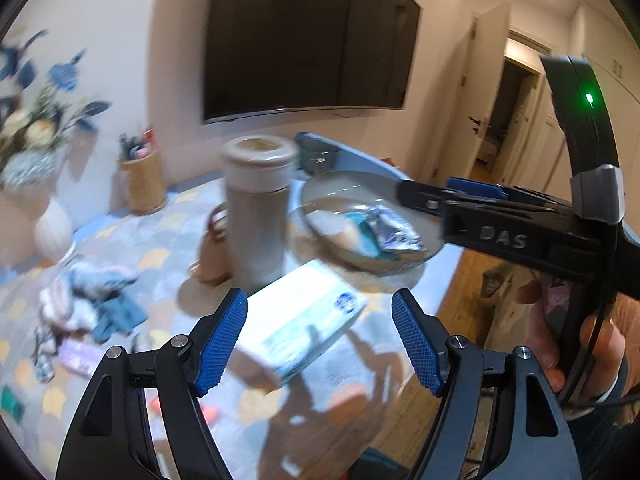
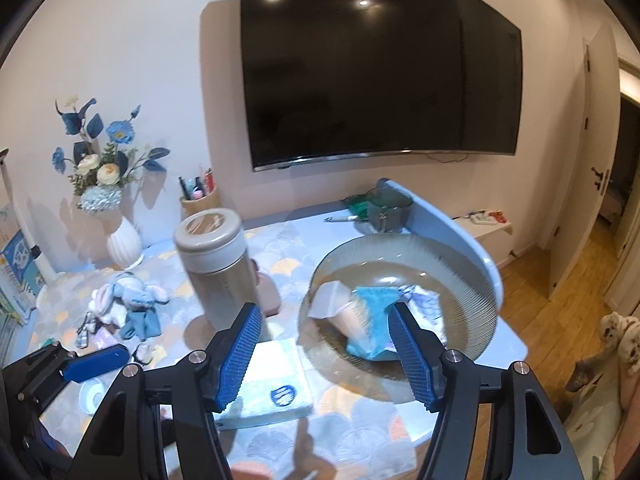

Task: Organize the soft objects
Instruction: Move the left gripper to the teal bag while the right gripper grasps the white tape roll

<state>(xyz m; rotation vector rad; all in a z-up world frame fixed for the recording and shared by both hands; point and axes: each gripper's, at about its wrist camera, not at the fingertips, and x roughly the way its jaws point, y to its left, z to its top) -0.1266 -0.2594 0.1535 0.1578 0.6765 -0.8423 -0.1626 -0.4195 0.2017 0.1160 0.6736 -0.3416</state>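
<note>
A glass bowl point(image 2: 448, 276) on the table holds soft items: a blue cloth point(image 2: 370, 320), a patterned fabric piece point(image 2: 426, 304) and a white pack point(image 2: 330, 300); it also shows in the left wrist view point(image 1: 320, 196). A pile of small socks and cloths point(image 2: 128, 304) lies at the left, also seen in the left wrist view point(image 1: 88, 300). My right gripper point(image 2: 324, 352) is open and empty in front of the bowl. My left gripper point(image 1: 320, 340) is open and empty above a tissue pack point(image 1: 304, 320). The right gripper point(image 1: 472, 200) reaches over the bowl in the left wrist view.
A tall beige thermos point(image 2: 218, 264) stands mid-table with a pink mug point(image 1: 212, 248) behind it. A white vase with flowers point(image 2: 120, 240), a pen holder point(image 2: 200, 200) and a dark pot point(image 2: 388, 208) stand at the back. A wall TV point(image 2: 380, 72) hangs above. A dog point(image 2: 620, 336) is at the right.
</note>
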